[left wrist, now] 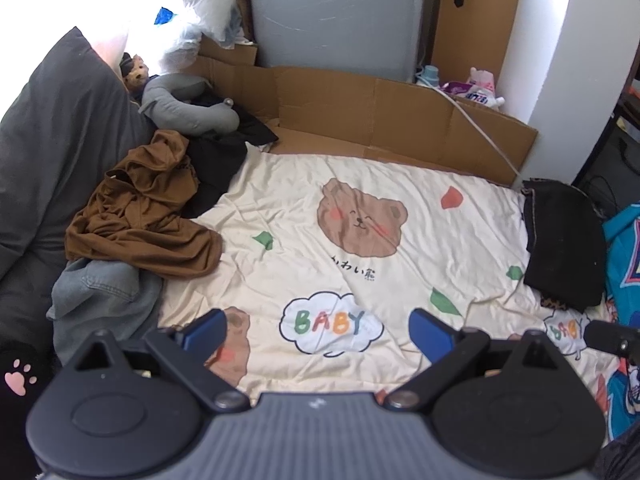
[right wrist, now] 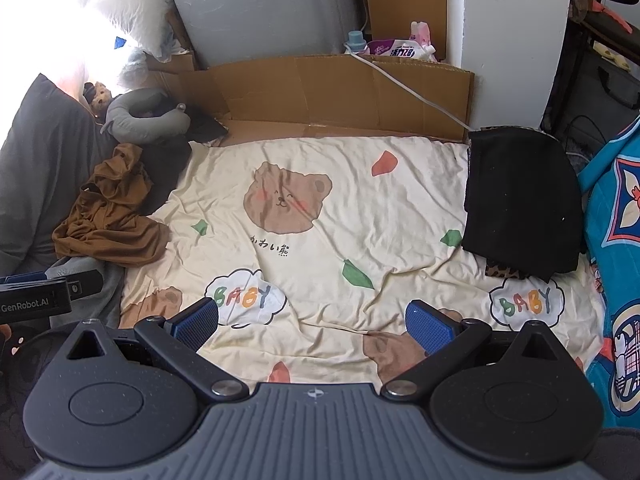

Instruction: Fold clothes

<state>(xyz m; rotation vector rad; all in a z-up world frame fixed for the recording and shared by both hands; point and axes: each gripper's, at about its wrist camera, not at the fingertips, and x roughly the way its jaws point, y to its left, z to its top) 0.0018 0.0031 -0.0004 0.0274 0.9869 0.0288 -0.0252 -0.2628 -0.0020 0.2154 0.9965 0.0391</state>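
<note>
A crumpled brown garment [left wrist: 140,220] [right wrist: 112,216] lies in a heap at the left of the cream bear-print blanket [left wrist: 340,208] [right wrist: 320,216]. Under it sit a grey-blue denim piece [left wrist: 100,300] and black clothing [left wrist: 216,160]. A folded black garment [left wrist: 564,240] [right wrist: 520,200] rests on the blanket's right side over a leopard-print piece [right wrist: 504,270]. My left gripper [left wrist: 318,330] hovers open above the blanket's near edge, holding nothing. My right gripper [right wrist: 312,320] also hangs open and empty over the blanket. The left gripper's body [right wrist: 36,296] shows at the left edge of the right wrist view.
A dark grey pillow [left wrist: 52,140] lines the left side, with a grey neck pillow [left wrist: 188,108] and a small plush bear [left wrist: 136,72] behind the clothes. Flattened cardboard [left wrist: 380,112] stands along the far edge before a grey panel [left wrist: 332,12]. A turquoise patterned cloth [right wrist: 616,240] borders the right.
</note>
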